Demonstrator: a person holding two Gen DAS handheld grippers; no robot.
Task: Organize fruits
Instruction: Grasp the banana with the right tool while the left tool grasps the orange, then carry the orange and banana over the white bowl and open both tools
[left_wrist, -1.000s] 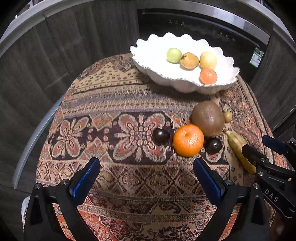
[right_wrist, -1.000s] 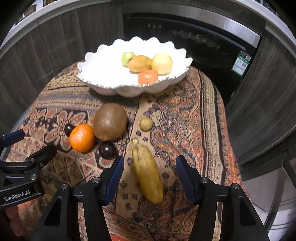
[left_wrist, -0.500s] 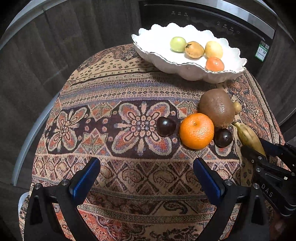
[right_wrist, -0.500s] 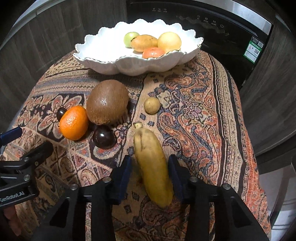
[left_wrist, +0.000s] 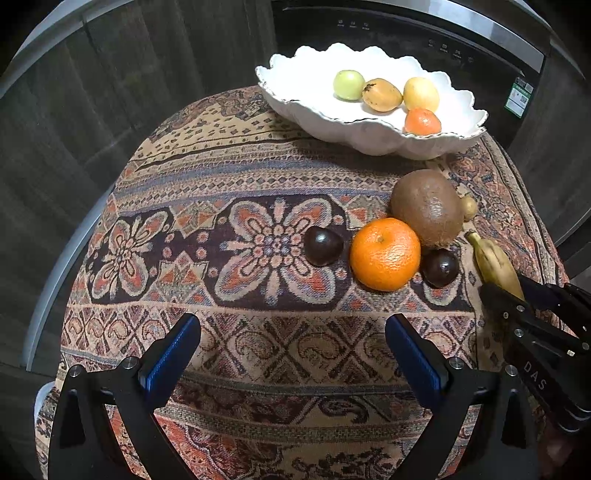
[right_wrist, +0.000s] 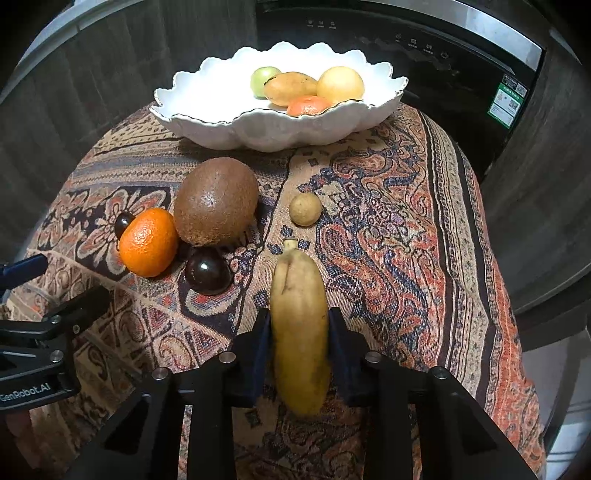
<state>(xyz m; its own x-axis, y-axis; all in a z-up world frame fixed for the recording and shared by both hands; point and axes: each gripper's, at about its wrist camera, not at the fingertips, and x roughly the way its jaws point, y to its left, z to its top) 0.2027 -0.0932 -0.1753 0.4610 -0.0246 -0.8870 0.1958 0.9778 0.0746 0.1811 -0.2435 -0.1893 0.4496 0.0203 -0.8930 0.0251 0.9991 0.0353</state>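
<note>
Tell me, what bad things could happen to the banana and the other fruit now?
The right gripper is closing on the banana; it might squash it. Lifted by the middle, the banana could tip and slip out. Its stem end points near a dark plum, which a swing could knock rolling.

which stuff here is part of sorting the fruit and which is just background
Part of the job:
- banana, right gripper closing on it
- orange, kiwi, two dark plums, small tan fruit
- white bowl with four fruits inside
- left gripper, open and empty

Just there:
- patterned cloth
- black appliance behind
</note>
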